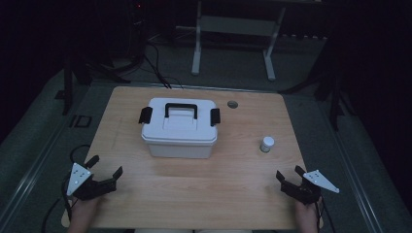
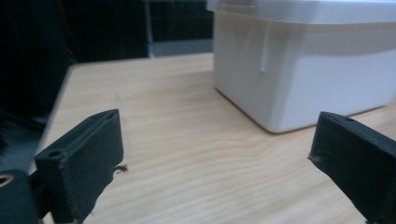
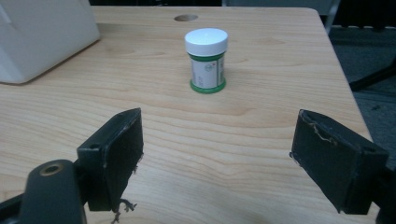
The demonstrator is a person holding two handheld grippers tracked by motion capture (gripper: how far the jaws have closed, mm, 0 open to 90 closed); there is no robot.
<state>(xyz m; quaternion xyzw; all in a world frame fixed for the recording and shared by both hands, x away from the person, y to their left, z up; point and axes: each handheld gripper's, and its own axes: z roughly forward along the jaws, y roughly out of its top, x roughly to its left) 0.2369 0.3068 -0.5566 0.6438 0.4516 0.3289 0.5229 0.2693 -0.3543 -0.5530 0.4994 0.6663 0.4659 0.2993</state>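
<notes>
Nothing looks started: my left gripper (image 1: 104, 171) and right gripper (image 1: 290, 174) rest near me, jaws spread and empty. The latched white box (image 1: 179, 127) sits mid-desk, the small jar (image 1: 266, 143) right of it.

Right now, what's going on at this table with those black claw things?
A person sits at a wooden table holding a gripper in each hand. The left gripper and the right gripper both rest near the front edge with their jaws open, holding nothing. In the middle stands a white box with its lid on and a black handle on top. A small jar with a white cap stands upright to the right of the box, straight ahead of the right gripper. Nothing is being touched.
</notes>
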